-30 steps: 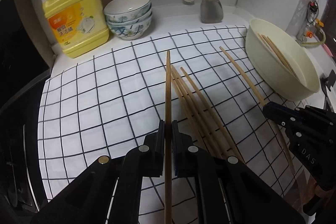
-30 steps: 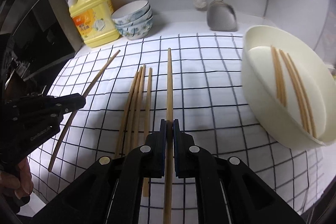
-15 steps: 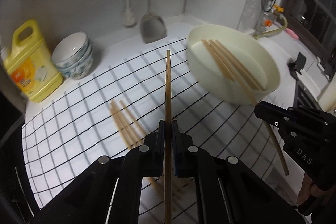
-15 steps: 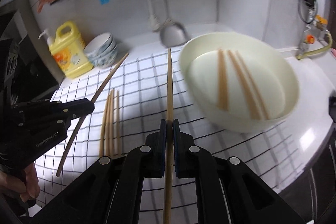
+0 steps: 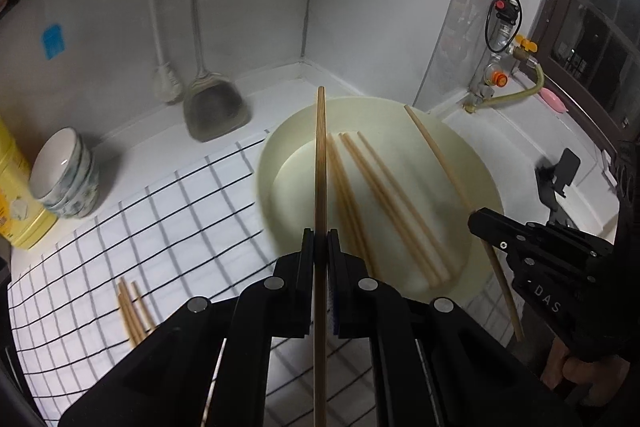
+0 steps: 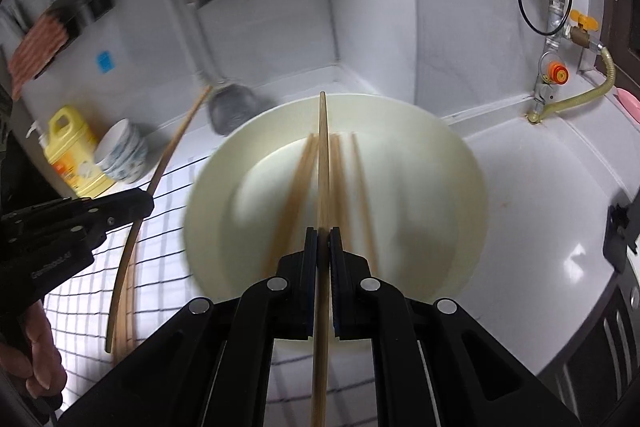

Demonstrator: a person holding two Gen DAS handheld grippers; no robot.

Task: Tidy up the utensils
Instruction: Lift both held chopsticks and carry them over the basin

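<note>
Chopsticks are held, one in each gripper, above a cream bowl at the counter's back corner.

A white counter is seen, partly covered by a black-gridded white cloth, with tiled walls meeting behind the cream bowl. The left gripper is clamped tight on a left-held chopstick; the right gripper is likewise closed on a right-held chopstick. Loose chopsticks are lying inside the bowl, and spare chopsticks remain on the cloth's near edge. Stacked patterned bowls and a hanging spatula are shown in both views. Only the right wrist view shows the whole yellow detergent bottle.
</note>
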